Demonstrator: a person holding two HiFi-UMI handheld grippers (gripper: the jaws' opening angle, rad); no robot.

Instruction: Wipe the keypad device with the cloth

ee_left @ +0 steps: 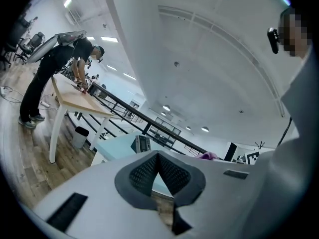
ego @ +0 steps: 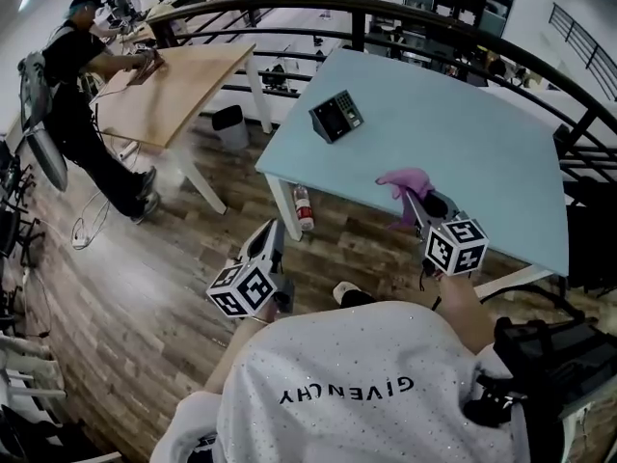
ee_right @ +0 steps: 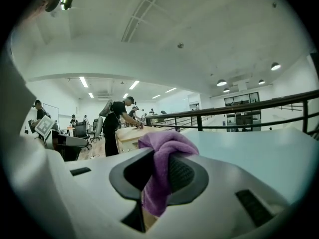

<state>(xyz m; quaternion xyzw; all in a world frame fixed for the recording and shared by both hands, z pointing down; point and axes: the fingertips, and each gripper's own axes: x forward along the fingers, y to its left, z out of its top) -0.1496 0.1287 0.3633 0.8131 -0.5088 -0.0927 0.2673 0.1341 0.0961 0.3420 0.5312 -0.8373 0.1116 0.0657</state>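
On the table [ego: 463, 133] the keypad device [ego: 335, 116] lies diagonally; right hand-held gripper [ego: 415, 199] pinches the cloth [ego: 406, 180], left hand-held gripper [ego: 271, 232] pressed together.

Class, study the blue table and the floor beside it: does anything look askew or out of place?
The keypad device sits skewed to the edges of the table, near one edge. A red-and-white bottle-like object sits on the floor beside a table leg.
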